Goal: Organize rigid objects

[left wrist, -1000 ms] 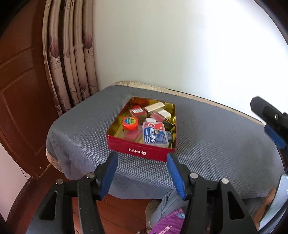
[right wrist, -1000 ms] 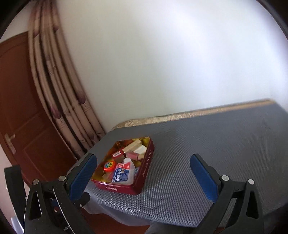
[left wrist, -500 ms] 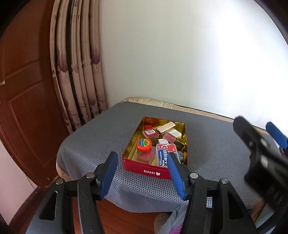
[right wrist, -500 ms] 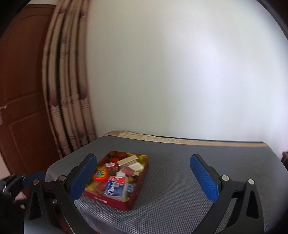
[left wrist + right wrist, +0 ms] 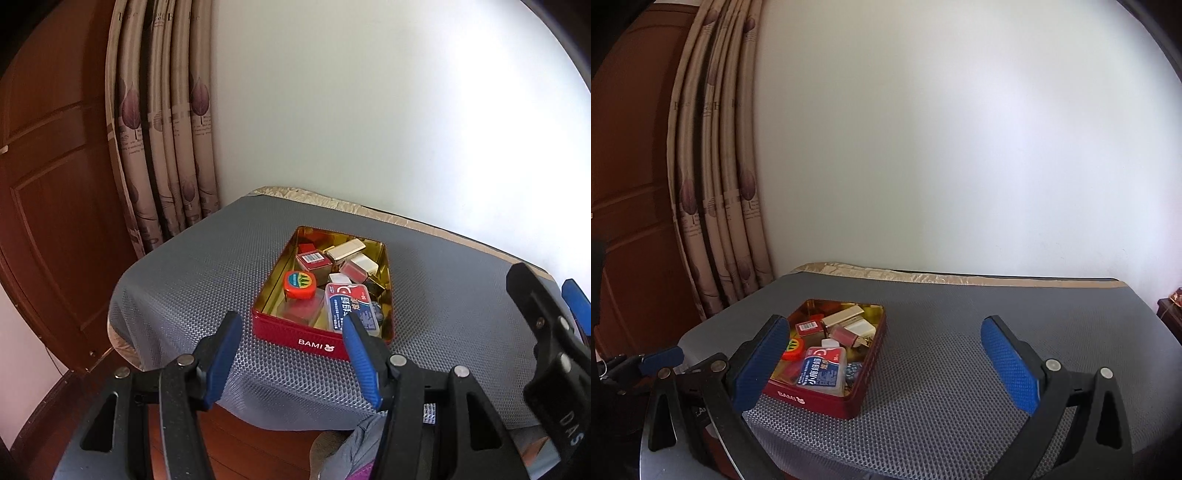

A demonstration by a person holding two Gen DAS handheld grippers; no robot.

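We note the red tin (image 5: 295, 334), marked BAMI on its near wall, sitting on the grey mesh mat (image 5: 192, 280) toward the table's left end, lid off, gold lining showing. Inside it, packed close: an orange tape measure (image 5: 300, 283) at about 9 o'clock of the tin's middle, a clear case with a blue-and-red label (image 5: 349, 306) at 5 o'clock beside it, a small red box with a barcode (image 5: 313, 258) at 11 o'clock, a pale gold-and-white block (image 5: 345, 249) at 12 o'clock, and a pink-and-white block (image 5: 360, 267) at 2 o'clock. Smaller bits underneath we cannot make out.

Left gripper (image 5: 291, 356) sits at 6 o'clock of the tin, short of its near wall, jaws parted with nothing between the blue pads. Right gripper (image 5: 886, 363) is spread wide, empty, over the mat; in its view the tin (image 5: 831, 400) lies at 9 o'clock, partly behind the left pad. Its black frame shows in the left view at 3 o'clock.

Beyond: a beige table edge (image 5: 923, 275), white wall (image 5: 942, 147), patterned curtain (image 5: 162, 147) at 10 o'clock, brown wooden door (image 5: 48, 184) past it.
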